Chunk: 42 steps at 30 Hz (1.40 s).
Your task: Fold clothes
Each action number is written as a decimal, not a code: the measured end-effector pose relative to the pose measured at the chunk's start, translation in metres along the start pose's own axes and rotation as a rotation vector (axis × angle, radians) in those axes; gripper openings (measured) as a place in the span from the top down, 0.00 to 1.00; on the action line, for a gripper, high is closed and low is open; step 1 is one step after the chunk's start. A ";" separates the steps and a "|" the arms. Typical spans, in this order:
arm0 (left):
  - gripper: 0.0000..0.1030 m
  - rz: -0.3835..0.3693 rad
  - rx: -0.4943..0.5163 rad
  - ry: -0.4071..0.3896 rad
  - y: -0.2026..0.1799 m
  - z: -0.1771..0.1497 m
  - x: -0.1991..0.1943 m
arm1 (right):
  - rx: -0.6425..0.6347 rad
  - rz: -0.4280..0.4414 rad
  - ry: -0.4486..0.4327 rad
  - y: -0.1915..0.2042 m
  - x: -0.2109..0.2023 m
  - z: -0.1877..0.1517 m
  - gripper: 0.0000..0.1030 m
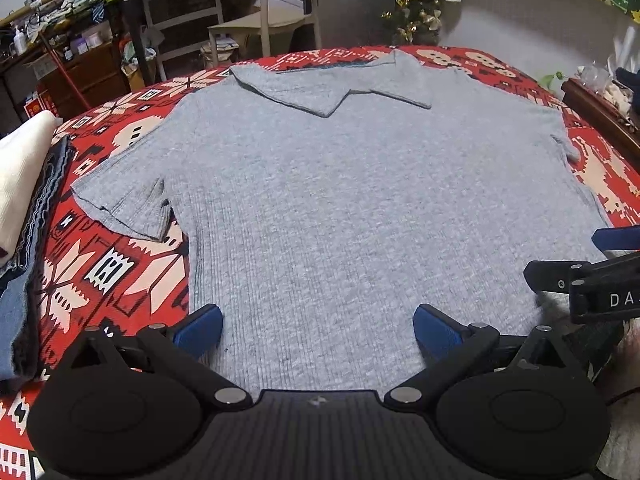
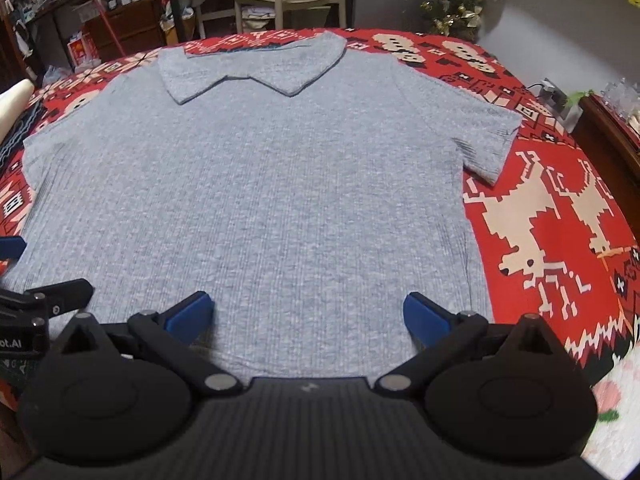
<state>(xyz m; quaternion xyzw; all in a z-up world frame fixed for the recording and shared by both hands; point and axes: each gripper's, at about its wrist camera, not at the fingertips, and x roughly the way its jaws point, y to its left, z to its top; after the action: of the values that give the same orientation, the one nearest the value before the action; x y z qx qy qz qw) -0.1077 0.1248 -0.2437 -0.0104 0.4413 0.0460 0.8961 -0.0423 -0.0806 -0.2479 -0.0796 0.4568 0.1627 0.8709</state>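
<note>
Two blue-tipped fingers [image 1: 199, 330] of the left gripper [image 1: 318, 330] stand wide apart and hold nothing, with the grey ribbed polo shirt [image 1: 340, 200] lying flat between and ahead of them on the red patterned cloth [image 1: 120, 272] of the table, and folded clothes [image 1: 24, 208] piled off to their left. From the right wrist, the right gripper [image 2: 306, 318] also has its fingers [image 2: 424, 318] spread wide and empty over the shirt's hem [image 2: 304, 360], collar [image 2: 256, 68] far ahead, one sleeve [image 2: 484, 140] beyond the right finger.

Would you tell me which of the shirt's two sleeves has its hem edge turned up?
The left sleeve of the grey shirt: its hem curls upward, while the right sleeve lies flat.
</note>
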 end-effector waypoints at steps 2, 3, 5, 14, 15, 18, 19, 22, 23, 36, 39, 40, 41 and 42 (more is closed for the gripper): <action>0.00 -0.004 0.004 -0.007 0.001 -0.001 0.000 | -0.004 0.006 -0.002 0.000 -0.001 0.001 0.01; 0.00 -0.004 0.004 -0.007 0.001 -0.001 0.000 | -0.009 0.012 -0.003 0.000 -0.002 0.002 0.01; 0.00 -0.005 0.008 -0.010 0.001 -0.001 -0.001 | -0.017 0.024 -0.004 -0.001 -0.003 0.004 0.01; 0.18 -0.079 0.194 -0.099 0.000 0.008 -0.027 | -0.233 0.092 -0.089 0.002 -0.029 0.018 0.06; 0.19 -0.094 0.232 -0.110 -0.001 0.010 -0.032 | -0.285 0.105 -0.105 0.003 -0.034 0.021 0.10; 0.19 -0.123 0.389 -0.148 -0.004 0.012 -0.049 | -0.469 0.134 -0.111 0.006 -0.047 0.027 0.23; 0.19 -0.124 0.446 -0.161 -0.006 0.011 -0.055 | -0.536 0.141 -0.103 0.007 -0.051 0.026 0.26; 0.19 -0.139 0.587 -0.173 -0.010 0.002 -0.068 | -0.694 0.154 -0.079 0.008 -0.060 0.018 0.43; 0.23 -0.148 0.629 -0.168 -0.011 -0.002 -0.072 | -0.715 0.156 -0.068 0.008 -0.061 0.013 0.48; 0.57 -0.125 0.903 -0.032 -0.010 -0.047 -0.064 | -0.909 0.135 0.034 -0.003 -0.063 -0.036 0.71; 0.59 -0.115 0.945 -0.029 -0.012 -0.050 -0.063 | -0.909 0.127 0.043 -0.008 -0.061 -0.036 0.71; 0.60 -0.108 0.970 -0.031 -0.012 -0.052 -0.063 | -0.911 0.127 0.046 -0.009 -0.061 -0.036 0.71; 0.60 -0.101 0.996 -0.033 -0.013 -0.054 -0.063 | -0.915 0.126 0.046 -0.010 -0.062 -0.037 0.71; 0.59 -0.088 1.017 -0.039 -0.013 -0.056 -0.063 | -0.917 0.123 0.046 -0.012 -0.062 -0.037 0.71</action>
<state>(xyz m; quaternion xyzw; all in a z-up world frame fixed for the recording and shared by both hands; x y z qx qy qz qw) -0.1887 0.1037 -0.2283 0.4091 0.3904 -0.2121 0.7970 -0.0996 -0.1151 -0.2179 -0.4329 0.3606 0.3977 0.7242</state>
